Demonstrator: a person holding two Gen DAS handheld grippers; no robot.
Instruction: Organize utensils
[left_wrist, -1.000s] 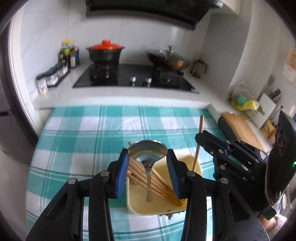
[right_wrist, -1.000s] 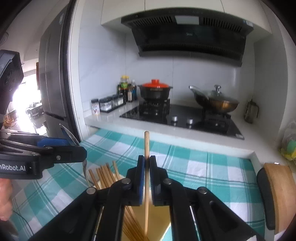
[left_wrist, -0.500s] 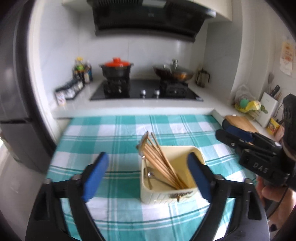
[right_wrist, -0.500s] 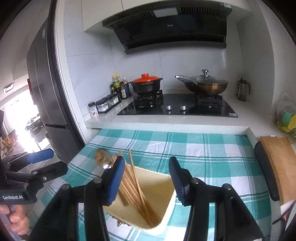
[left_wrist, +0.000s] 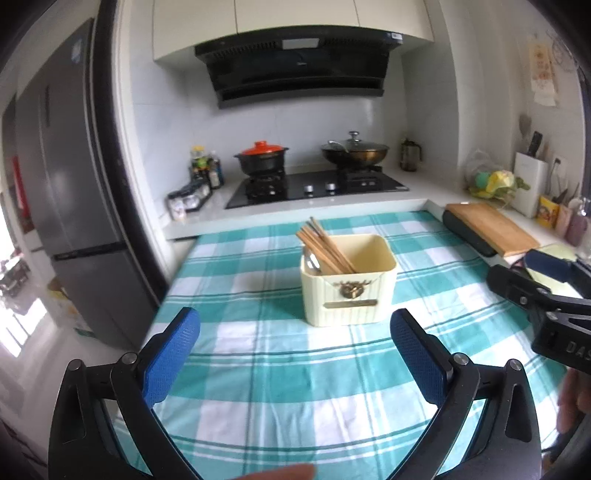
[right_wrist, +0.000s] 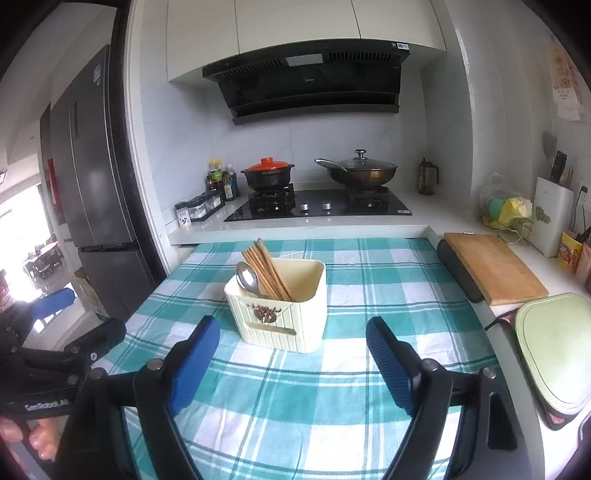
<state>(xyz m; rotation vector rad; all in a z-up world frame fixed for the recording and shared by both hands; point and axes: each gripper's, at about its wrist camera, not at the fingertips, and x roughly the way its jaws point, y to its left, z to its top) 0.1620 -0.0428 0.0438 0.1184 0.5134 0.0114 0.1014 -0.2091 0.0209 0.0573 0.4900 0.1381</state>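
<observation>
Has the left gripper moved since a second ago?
Yes. The left gripper has backed away from the holder, which now sits well beyond its opening, empty jaws, farther off against the stove.

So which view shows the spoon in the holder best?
The right wrist view: the spoon shows its whole bowl above the holder rim, beside the chopsticks. In the left wrist view the chopsticks half hide it.

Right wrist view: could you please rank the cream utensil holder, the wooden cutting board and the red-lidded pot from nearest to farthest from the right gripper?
From the right gripper, jaws opening with nothing between them:
1. Cream utensil holder, just ahead on the checked cloth.
2. Wooden cutting board, farther off to the right on the counter.
3. Red-lidded pot, at the back on the stove.
</observation>
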